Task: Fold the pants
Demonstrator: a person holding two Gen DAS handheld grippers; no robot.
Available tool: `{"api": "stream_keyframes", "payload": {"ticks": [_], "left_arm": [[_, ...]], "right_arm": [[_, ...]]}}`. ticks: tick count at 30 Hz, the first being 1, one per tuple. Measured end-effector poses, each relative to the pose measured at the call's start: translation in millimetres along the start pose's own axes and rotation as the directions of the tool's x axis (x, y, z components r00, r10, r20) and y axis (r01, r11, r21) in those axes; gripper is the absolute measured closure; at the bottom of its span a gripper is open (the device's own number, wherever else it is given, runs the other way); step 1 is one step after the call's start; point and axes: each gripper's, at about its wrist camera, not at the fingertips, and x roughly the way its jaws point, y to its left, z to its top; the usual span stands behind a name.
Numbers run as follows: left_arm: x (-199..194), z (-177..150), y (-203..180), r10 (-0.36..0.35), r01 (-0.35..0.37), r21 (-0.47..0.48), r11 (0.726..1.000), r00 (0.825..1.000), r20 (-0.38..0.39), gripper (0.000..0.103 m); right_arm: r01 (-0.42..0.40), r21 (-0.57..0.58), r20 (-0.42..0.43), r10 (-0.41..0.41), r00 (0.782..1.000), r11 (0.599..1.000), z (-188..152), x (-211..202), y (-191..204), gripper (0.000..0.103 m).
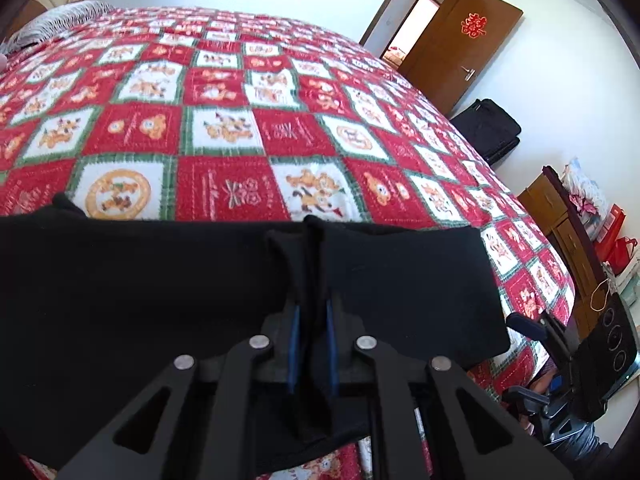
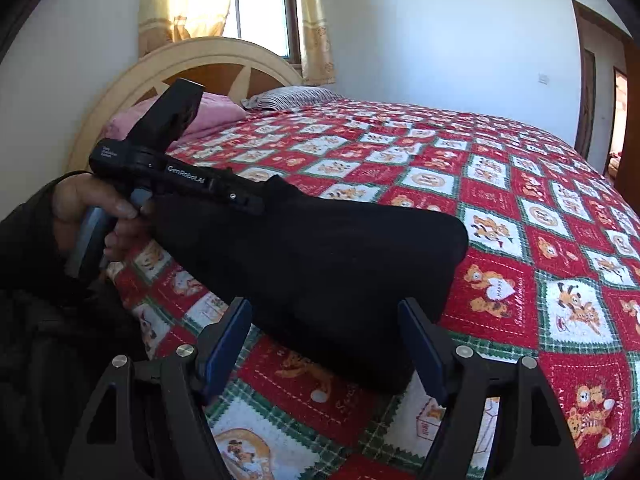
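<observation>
The black pants are folded into a thick bundle that hangs just above the red, white and green checked bedspread. My left gripper is shut on the bundle's upper edge, and cloth drapes over both fingers. In the right wrist view a hand holds that left gripper, its tips buried in the pants. My right gripper stands open, blue pads wide apart. The bundle's near lower corner lies between the pads, and neither pad touches it. The bedspread shows below.
A curved wooden headboard, a pink pillow and a striped pillow are at the bed's head under a curtained window. A brown door, a black bag and a cluttered wooden cabinet line the right wall.
</observation>
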Motion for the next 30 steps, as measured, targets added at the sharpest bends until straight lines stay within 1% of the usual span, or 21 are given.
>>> {"api": "stream_keyframes", "payload": {"ticks": [3,5,6,7,8,10,12,15,16,17,18,19,20,21,23,24,25,27,28,29,30], "left_arm": [[-1,1,5,0.025,-0.025,0.002,1.000,1.000,0.007,0.091],[5,0,10,0.026,-0.026,-0.014,1.000,1.000,-0.008,0.090],[8,-2,12,0.024,-0.024,-0.020,1.000,1.000,-0.016,0.089],[11,-4,13,0.035,-0.035,-0.019,0.999,0.999,-0.025,0.084],[12,-6,13,0.038,-0.038,-0.020,0.999,0.999,-0.027,0.084],[12,-8,14,0.037,-0.037,-0.022,0.999,0.999,-0.021,0.083],[11,-8,14,0.035,-0.035,-0.025,0.999,0.999,-0.023,0.082],[7,-8,16,0.030,-0.031,-0.043,0.999,0.999,-0.021,0.077],[2,-9,15,0.050,-0.050,-0.038,0.998,0.999,-0.007,0.070],[-3,-8,14,0.069,-0.069,-0.029,0.997,0.998,0.014,0.061],[-10,-9,11,0.089,-0.088,-0.015,0.996,0.995,0.046,0.055],[-18,-9,8,0.105,-0.105,0.001,0.994,0.991,0.080,0.046],[-22,-8,5,0.110,-0.111,0.011,0.994,0.989,0.101,0.043],[-26,-7,0,0.102,-0.106,0.031,0.994,0.987,0.123,0.043],[-26,-9,-8,0.073,-0.082,0.062,0.995,0.989,0.130,0.042],[-24,-10,-10,0.061,-0.070,0.070,0.995,0.990,0.126,0.042],[-18,-13,-14,0.046,-0.056,0.084,0.995,0.993,0.109,0.041],[-6,-18,-18,0.061,-0.068,0.106,0.992,0.996,0.070,0.040],[1,-19,-19,0.079,-0.085,0.120,0.989,0.995,0.053,0.040],[7,-22,-20,0.110,-0.114,0.134,0.984,0.993,0.032,0.040],[14,-26,-20,0.161,-0.163,0.158,0.974,0.987,0.023,0.040]], "right_arm": [[0.018,0.015,-0.025,-0.018,1.000,1.000,-1,5,-4,0.026],[0.023,0.038,-0.075,-0.020,0.997,0.999,-2,15,-9,0.026],[0.029,0.045,-0.106,-0.024,0.994,0.999,-4,20,-11,0.026],[0.037,0.048,-0.141,-0.030,0.990,0.998,-6,28,-13,0.026],[0.043,0.045,-0.156,-0.036,0.987,0.998,-8,31,-13,0.026],[0.063,0.011,-0.161,-0.060,0.985,0.998,-10,33,-10,0.026],[0.073,-0.021,-0.164,-0.076,0.984,0.997,-11,35,-5,0.023],[0.092,-0.072,-0.164,-0.102,0.981,0.993,-11,34,1,0.022],[0.083,-0.057,-0.156,-0.091,0.984,0.995,-8,29,-1,0.022],[0.064,-0.028,-0.137,-0.067,0.988,0.998,-5,24,-3,0.022],[0.035,0.014,-0.100,-0.033,0.994,0.999,0,16,-7,0.022],[0.008,0.058,-0.055,-0.005,0.998,0.998,7,9,-11,0.022],[-0.006,0.091,-0.024,0.008,1.000,0.996,13,5,-15,0.022],[-0.023,0.127,-0.001,0.023,1.000,0.992,19,2,-20,0.022],[-0.087,0.207,0.028,0.083,0.996,0.974,34,5,-32,0.022],[-0.105,0.236,0.041,0.098,0.994,0.966,40,9,-37,0.022],[-0.116,0.262,0.051,0.107,0.993,0.958,48,16,-44,0.021],[-0.129,0.304,0.044,0.121,0.992,0.944,57,33,-57,0.021],[-0.118,0.325,0.020,0.118,0.993,0.938,59,46,-65,0.021],[-0.063,0.335,-0.026,0.076,0.997,0.940,60,59,-72,0.021],[0.022,0.348,-0.082,0.008,0.997,0.937,57,71,-80,0.021]]}}
